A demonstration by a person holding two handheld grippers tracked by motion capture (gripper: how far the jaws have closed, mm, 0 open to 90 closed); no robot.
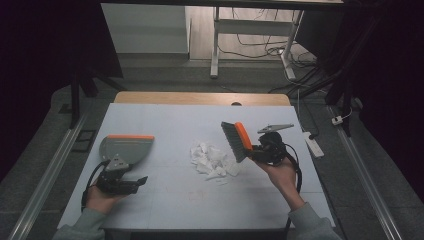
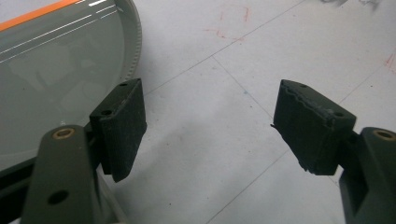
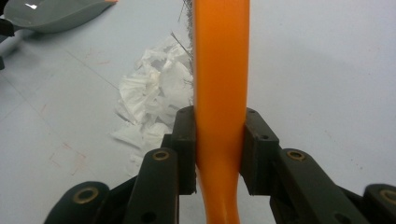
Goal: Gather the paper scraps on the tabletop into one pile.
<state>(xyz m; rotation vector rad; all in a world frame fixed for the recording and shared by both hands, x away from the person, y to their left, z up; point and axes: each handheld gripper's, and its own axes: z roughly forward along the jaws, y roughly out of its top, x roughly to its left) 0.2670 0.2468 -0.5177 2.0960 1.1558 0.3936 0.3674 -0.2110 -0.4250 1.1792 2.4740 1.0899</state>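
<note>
On the near left of the worktop (image 1: 165, 200): left claw (image 2: 210, 126), jaws standing wide apart with nothing between them, resting beside item 1.

Item 1. Dustpan (image 1: 125, 148), grey plastic with an orange lip strip, lying flat on the worktop at left, lip on its far side. Judged light, rigid and smooth, so likely to skid if pushed from the front. Best hold: the handle end nearest the left claw, pressed down so the lip seals against the surface.

Item 2. Hand brush (image 1: 238, 141), orange back with dark bristles, raised above the worktop at right, bristles toward the paper. Right claw (image 3: 219, 151) is clamped on its orange handle, 1 pad on each flank. Judged light and stiff in the handle, with flexible bristles; the glossy plastic could twist in the grip, so a hold close to the head looks steadiest.

Item 3. Torn paper scraps (image 1: 212, 161), white, crumpled, in 1 loose heap mid-worktop between dustpan and brush, well apart from the pan. Judged nearly weightless, soft, prone to scatter; short, slow strokes advised.
</note>
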